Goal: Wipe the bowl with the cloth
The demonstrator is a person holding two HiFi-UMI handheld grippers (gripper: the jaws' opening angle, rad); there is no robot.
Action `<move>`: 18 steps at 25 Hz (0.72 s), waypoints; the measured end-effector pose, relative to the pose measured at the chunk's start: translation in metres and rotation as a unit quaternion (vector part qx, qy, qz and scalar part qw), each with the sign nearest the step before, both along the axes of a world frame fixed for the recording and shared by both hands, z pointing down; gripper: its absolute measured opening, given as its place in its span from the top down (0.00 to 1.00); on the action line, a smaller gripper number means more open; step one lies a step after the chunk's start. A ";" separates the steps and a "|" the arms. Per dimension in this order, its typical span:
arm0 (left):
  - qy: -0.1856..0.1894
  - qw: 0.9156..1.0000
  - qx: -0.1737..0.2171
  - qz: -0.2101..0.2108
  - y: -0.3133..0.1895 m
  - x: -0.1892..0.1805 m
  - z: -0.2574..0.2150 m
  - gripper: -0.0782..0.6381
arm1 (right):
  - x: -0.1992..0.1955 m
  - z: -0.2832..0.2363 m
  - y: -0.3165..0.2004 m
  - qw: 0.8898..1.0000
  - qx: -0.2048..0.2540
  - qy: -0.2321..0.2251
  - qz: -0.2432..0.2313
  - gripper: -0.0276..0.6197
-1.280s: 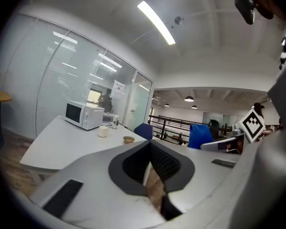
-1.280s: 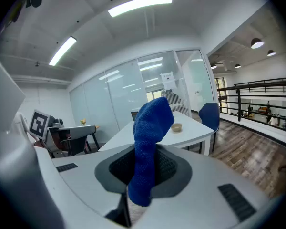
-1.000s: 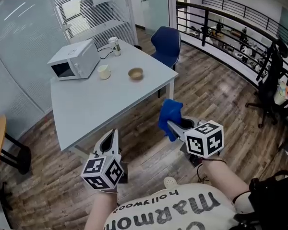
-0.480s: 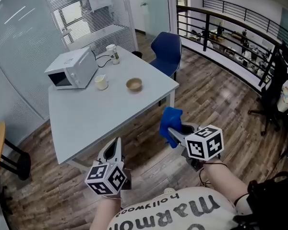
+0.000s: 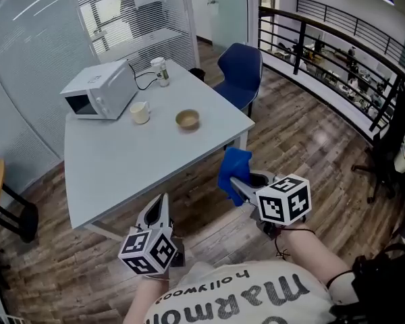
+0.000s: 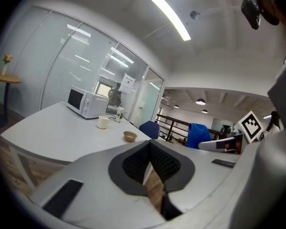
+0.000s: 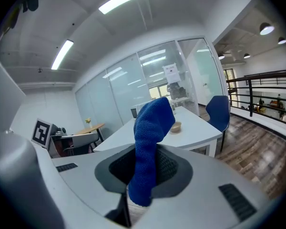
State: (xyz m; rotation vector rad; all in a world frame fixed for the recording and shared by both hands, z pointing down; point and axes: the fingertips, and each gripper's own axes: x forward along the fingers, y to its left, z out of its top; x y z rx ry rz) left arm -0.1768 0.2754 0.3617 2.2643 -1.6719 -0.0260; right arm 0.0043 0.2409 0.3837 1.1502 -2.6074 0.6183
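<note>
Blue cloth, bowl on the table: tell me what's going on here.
A person holds a gripper in each hand, short of the white table. The right gripper is clamped on the blue cloth, which sticks up from its jaws. The left gripper is shut and empty. The bowl sits on the table near a mug and a microwave, apart from both grippers, so wiping has not yet begun.

Cloth (image 7: 150,142): blue, coarse knitted weave, matt.
Bowl (image 5: 187,119): tan, smooth, slight sheen.
Counter (image 5: 121,167): pale grey top, smooth, matt.
Floor (image 5: 310,147): wood-grain planks, mixed browns, low sheen.
Microwave (image 5: 98,90): white, smooth casing.
Railing (image 5: 300,49): black metal bars.
</note>
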 end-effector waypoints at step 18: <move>0.037 0.995 -0.077 0.058 -0.114 -0.010 0.058 0.89 | -0.024 0.044 -0.080 0.996 -0.071 -0.033 0.042 0.86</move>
